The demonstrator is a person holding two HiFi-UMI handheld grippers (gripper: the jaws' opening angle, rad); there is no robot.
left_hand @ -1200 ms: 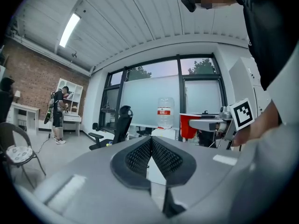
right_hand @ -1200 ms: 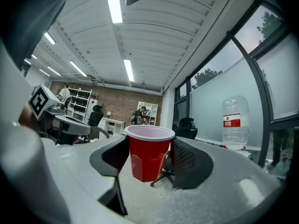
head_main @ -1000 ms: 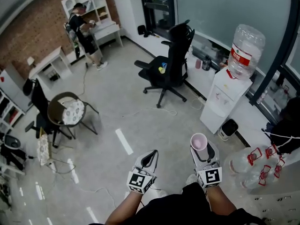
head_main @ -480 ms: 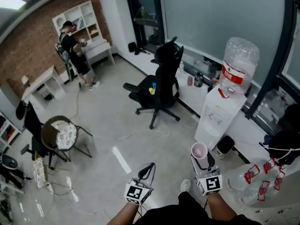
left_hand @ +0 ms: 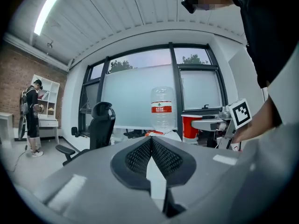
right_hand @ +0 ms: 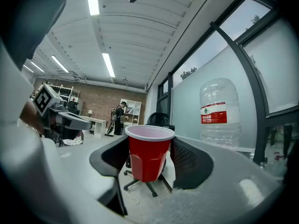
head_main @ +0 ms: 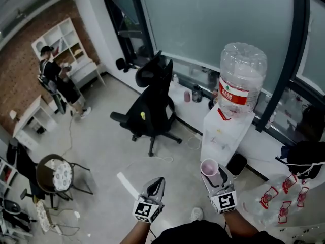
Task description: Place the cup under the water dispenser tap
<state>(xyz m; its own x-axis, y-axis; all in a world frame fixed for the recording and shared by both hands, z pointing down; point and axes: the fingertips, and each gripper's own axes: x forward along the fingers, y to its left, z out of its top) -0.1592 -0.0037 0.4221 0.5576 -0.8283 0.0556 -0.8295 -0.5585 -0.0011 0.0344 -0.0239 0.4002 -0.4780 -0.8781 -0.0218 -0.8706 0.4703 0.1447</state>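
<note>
An upright red cup with a white inside sits between the two pads of my right gripper, which is shut on it; from the head view the cup shows its pale mouth in the right gripper. The white water dispenser, with a clear bottle on top, stands just beyond the cup, against the window wall. The bottle rises to the right in the right gripper view. My left gripper is held out level to the left, its jaws shut and empty.
A black office chair stands left of the dispenser. A small dark bin sits at the dispenser's foot, and spare water bottles lie at the right. A person stands at far white shelves. A round chair is at the left.
Both grippers and the view have moved forward toward the dispenser, which now looms larger and closer. The cup stays held in the right gripper; the left stays shut.
</note>
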